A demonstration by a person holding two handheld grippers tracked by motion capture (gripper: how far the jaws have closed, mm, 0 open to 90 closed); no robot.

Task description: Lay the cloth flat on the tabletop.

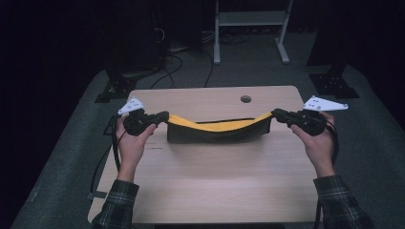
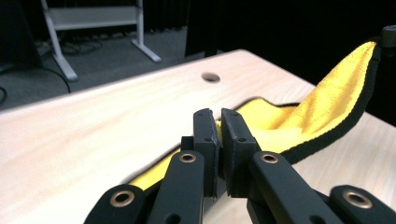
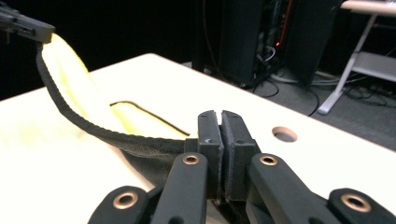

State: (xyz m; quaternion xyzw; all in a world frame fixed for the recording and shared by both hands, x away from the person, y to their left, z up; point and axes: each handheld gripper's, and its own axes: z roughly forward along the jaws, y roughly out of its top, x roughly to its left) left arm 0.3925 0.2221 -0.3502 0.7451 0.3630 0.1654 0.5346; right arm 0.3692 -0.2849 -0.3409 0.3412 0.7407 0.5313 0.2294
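Note:
A cloth, yellow on one side and black on the other with a black hem (image 1: 217, 129), hangs stretched between my two grippers and sags onto the wooden table (image 1: 210, 186) in the middle. My left gripper (image 1: 164, 116) is shut on its left corner, and my right gripper (image 1: 275, 113) is shut on its right corner. In the left gripper view the jaws (image 2: 219, 135) pinch the cloth (image 2: 322, 107), which rises toward the other gripper at the far right. In the right gripper view the closed jaws (image 3: 219, 135) hold the black hem (image 3: 140, 144).
A round cable hole (image 1: 246, 99) lies in the table's far side. Behind the table stand a white metal frame (image 1: 250, 28), dark equipment and loose cables (image 1: 176, 67) on the floor. Bare tabletop stretches in front of the cloth.

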